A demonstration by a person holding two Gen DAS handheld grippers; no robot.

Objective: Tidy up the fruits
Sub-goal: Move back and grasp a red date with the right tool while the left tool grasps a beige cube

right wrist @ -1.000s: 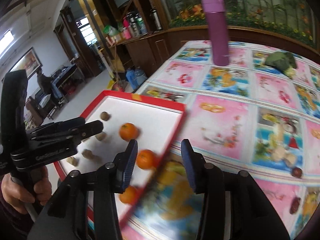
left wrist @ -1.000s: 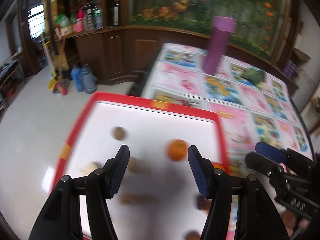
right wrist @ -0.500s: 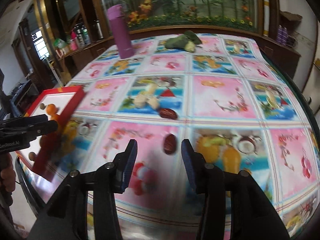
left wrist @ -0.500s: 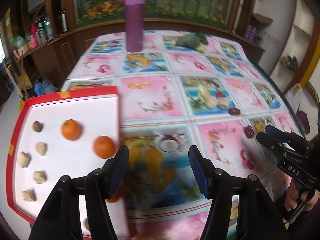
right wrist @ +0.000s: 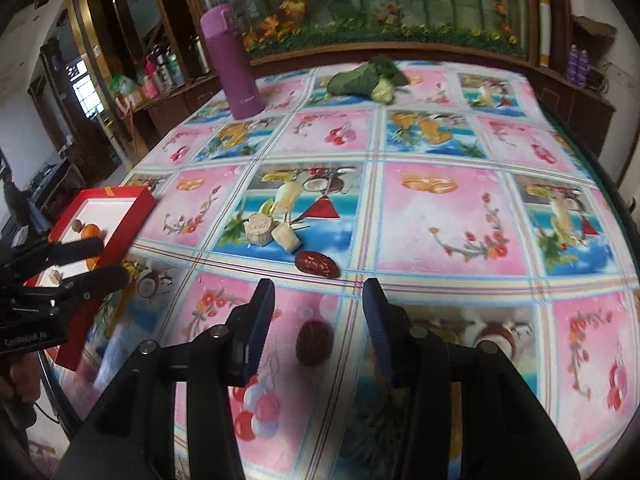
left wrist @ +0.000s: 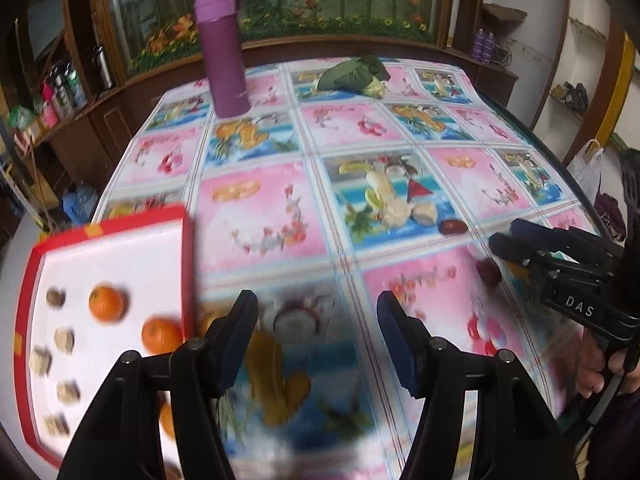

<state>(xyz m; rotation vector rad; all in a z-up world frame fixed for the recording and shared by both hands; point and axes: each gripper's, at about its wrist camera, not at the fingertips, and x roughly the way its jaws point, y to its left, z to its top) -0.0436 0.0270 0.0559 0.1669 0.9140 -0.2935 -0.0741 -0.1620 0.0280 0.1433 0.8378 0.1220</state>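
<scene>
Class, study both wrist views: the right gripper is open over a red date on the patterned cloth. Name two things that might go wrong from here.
1. The near date sits on a busy printed tablecloth; the right gripper may close on printed fruit or miss the date.
2. The red tray overhangs the table edge with oranges inside; a bump from the left gripper might tip it.

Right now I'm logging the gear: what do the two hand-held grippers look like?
Both are black plastic with dark blue finger pads. The right hand-held gripper carries white "DAS" lettering; the left hand-held gripper has white lettering too, blurred. A dark sleeve shows behind the right one.
</scene>
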